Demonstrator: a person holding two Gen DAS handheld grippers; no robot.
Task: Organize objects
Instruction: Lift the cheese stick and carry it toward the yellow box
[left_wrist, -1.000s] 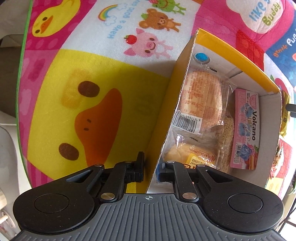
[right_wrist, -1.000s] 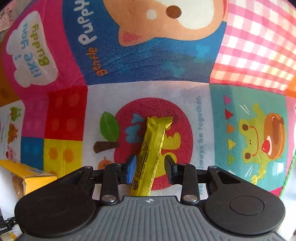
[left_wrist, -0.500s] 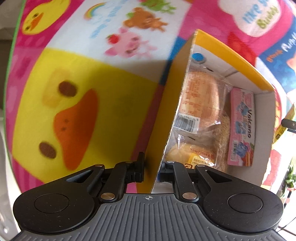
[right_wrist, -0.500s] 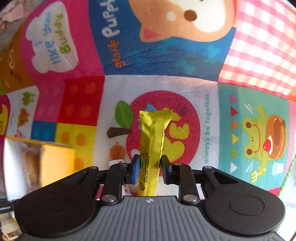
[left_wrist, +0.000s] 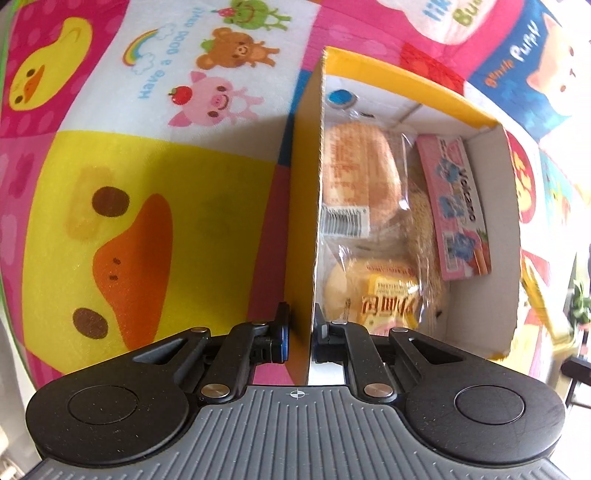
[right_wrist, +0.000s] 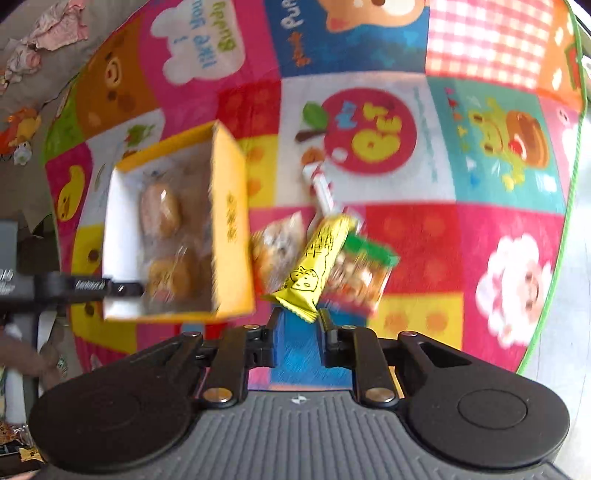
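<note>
Both grippers are clenched: our left gripper (left_wrist: 300, 332) pinches the yellow box (left_wrist: 402, 79) wall, our right gripper (right_wrist: 298, 325) grips the yellow snack stick (right_wrist: 317, 266) by its end. We should carry it leftward over the box, then lower before letting go.

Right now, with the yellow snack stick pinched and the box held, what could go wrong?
1. The right tool grips the yellow stick only by its bottom end, so it might swing or slip out.
2. The box is already crowded with buns and a pink pack, so the stick may sit on top.
</note>
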